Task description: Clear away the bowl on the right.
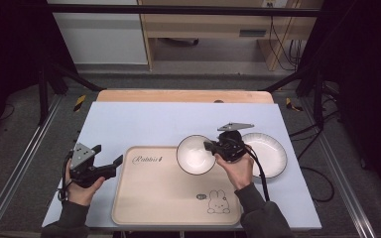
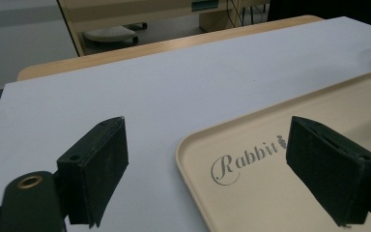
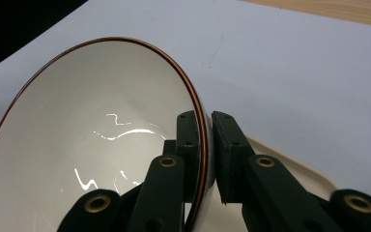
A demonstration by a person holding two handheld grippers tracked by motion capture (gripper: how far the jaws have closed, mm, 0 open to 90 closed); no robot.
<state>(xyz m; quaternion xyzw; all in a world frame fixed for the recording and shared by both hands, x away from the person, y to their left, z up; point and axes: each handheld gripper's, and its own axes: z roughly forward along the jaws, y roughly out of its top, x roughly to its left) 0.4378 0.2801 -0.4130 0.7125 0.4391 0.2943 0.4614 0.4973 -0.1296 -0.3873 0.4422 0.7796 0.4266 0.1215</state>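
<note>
A white bowl [image 1: 195,154] with a dark rim hangs over the top right corner of the beige tray [image 1: 164,198]. My right gripper [image 1: 211,147] is shut on its right rim. In the right gripper view the bowl [image 3: 92,140] tilts, its brown-edged wall pinched between the two pads of the right gripper [image 3: 206,145]. My left gripper [image 1: 115,162] stands open at the tray's left edge, nothing between its fingers. In the left gripper view the left gripper [image 2: 207,174] spans the corner of the tray [image 2: 270,193] with the word "Rabbit" printed there.
A white plate [image 1: 266,153] lies on the pale blue mat [image 1: 144,124] right of the bowl, behind my right hand. A rabbit drawing [image 1: 217,202] marks the tray's near right corner. The wooden table edge [image 1: 183,95] runs along the back.
</note>
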